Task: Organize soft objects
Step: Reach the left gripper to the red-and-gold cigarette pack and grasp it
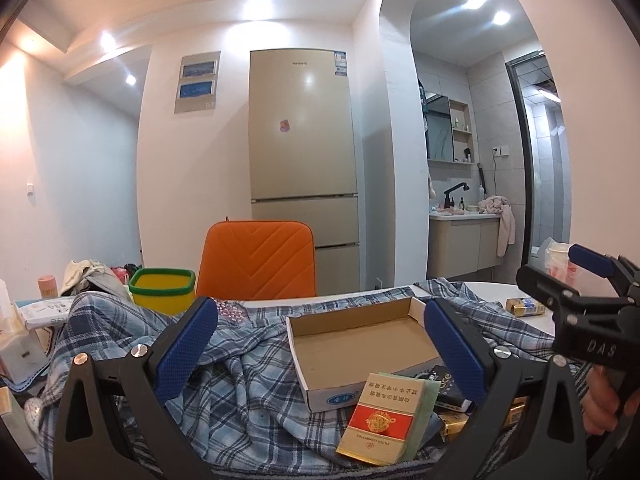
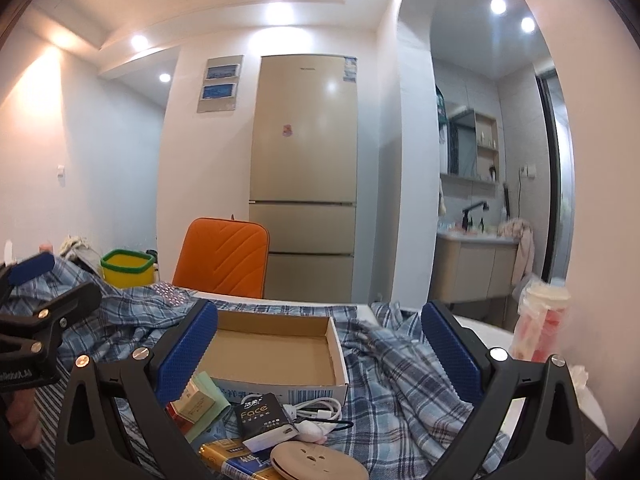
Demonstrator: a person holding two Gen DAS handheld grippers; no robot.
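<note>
A tall beige fridge (image 1: 303, 136) is standing against the far wall, and an orange chair (image 1: 258, 258) is sitting in front of it, tucked up to the far edge of the table. Spreading across nearly the whole tabletop is the blue plaid shirt (image 1: 248, 364), the soft thing here, lying rumpled and bunched, running from the left side to the right and hanging over the near edge. An open cardboard box (image 1: 360, 336) is resting on top of the shirt near the middle, showing a bare brown floor. A yellow bin with a green rim (image 1: 163, 288) is standing at the far left, behind the cloth. The left gripper (image 1: 320, 344) is hovering over the shirt with its blue pads spread wide, grasping nothing, the box lying between them in view. The right gripper (image 2: 320, 344) is likewise gaping wide over the cloth, holding nothing, a bit to the right of the other. Near the front, a red and gold cigarette pack (image 1: 380, 420) is lying just beside the box's near wall, a black tissue pack (image 2: 264, 420) is leaning near it, with a white cable (image 2: 320, 406) coiling alongside and a round tan disc (image 2: 316, 460) nearest of all
</note>
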